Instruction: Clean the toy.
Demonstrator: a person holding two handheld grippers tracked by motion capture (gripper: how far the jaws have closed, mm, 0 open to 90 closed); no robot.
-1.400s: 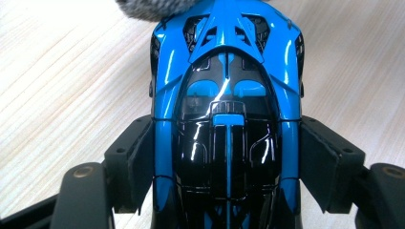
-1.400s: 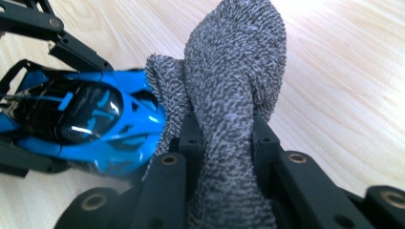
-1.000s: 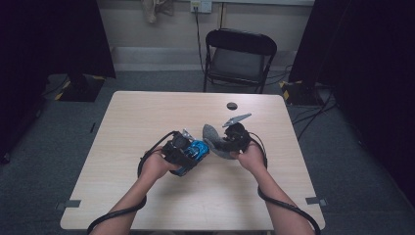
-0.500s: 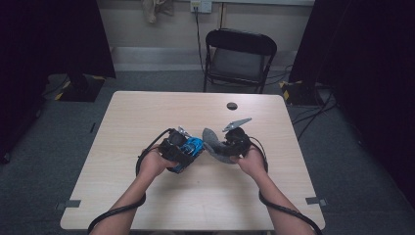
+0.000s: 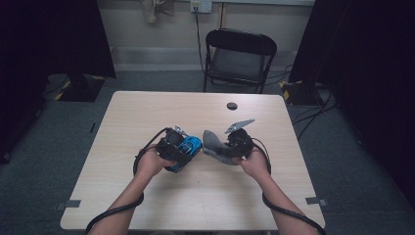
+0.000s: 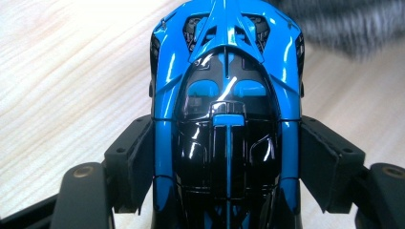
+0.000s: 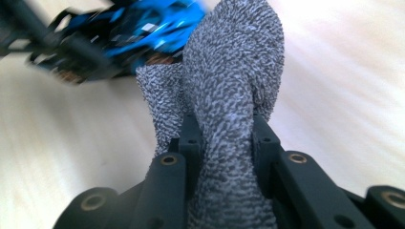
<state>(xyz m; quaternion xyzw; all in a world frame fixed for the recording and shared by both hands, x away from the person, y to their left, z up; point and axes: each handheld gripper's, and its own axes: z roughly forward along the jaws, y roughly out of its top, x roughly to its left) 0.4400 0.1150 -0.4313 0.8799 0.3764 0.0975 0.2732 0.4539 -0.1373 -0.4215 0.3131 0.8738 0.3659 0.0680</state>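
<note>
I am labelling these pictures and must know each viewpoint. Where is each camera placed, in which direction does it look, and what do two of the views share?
High view: above the person's side, looking forward and down on the wooden table; both forearms, left hand-held gripper and right hand-held gripper show.
Left gripper view: rides on the left hand-held gripper, looking along its jaws, which clamp a blue toy car.
Right gripper view: rides on the right hand-held gripper, looking along its jaws, which pinch a grey cloth.
Shared: both gripper views show the car and the cloth.
</note>
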